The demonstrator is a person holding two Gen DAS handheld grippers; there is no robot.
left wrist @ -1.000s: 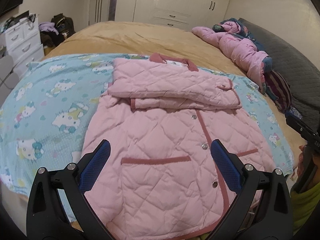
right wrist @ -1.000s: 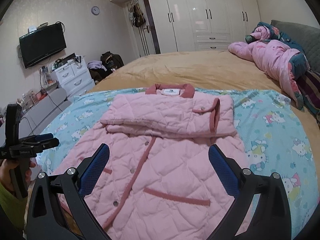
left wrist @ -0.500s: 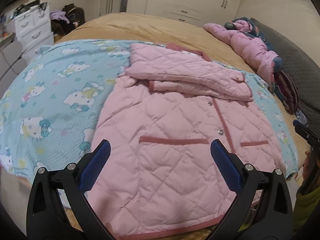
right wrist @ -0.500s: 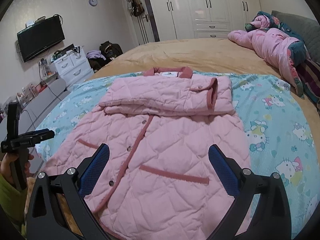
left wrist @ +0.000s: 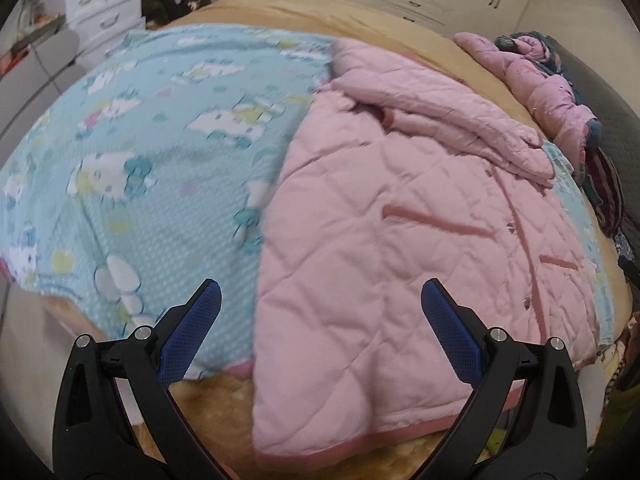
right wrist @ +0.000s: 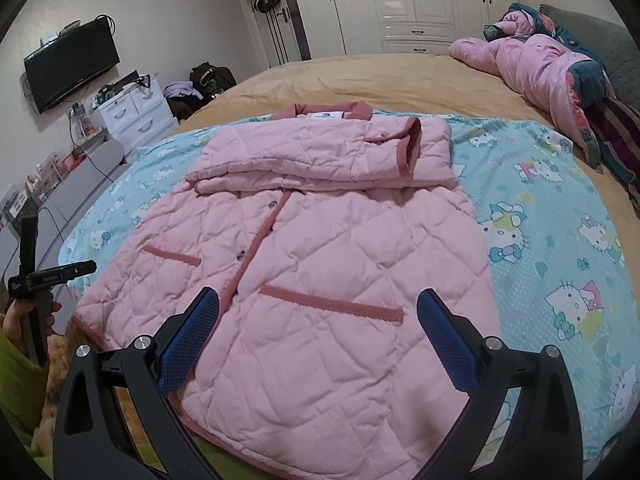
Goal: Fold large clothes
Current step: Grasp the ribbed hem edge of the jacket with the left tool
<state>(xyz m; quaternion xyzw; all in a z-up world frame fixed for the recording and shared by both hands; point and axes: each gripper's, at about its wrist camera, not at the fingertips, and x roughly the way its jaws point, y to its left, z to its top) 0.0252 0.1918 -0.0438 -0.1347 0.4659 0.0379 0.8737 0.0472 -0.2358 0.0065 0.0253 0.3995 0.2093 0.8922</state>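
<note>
A pink quilted jacket (left wrist: 392, 240) with darker pink trim lies flat on a blue cartoon-print sheet (left wrist: 160, 168) on the bed, both sleeves folded across its chest. My left gripper (left wrist: 320, 308) is open and empty, low over the jacket's left hem corner. In the right wrist view the jacket (right wrist: 320, 264) lies ahead with its collar at the far end. My right gripper (right wrist: 318, 316) is open and empty above the jacket's right hem and lower pocket. The left gripper (right wrist: 52, 276) also shows there at the far left, held in a hand.
A tan bedspread (right wrist: 360, 76) covers the bed. A bundled pink coat (right wrist: 540, 64) and a dark pillow lie at the far right. White drawers (right wrist: 132, 116), a wall TV (right wrist: 72, 68) and wardrobes (right wrist: 400, 0) stand beyond the bed.
My left gripper has swung left and dropped closer to the jacket's left hem corner. My right gripper has moved lower and nearer the right hem. Both stay open.
</note>
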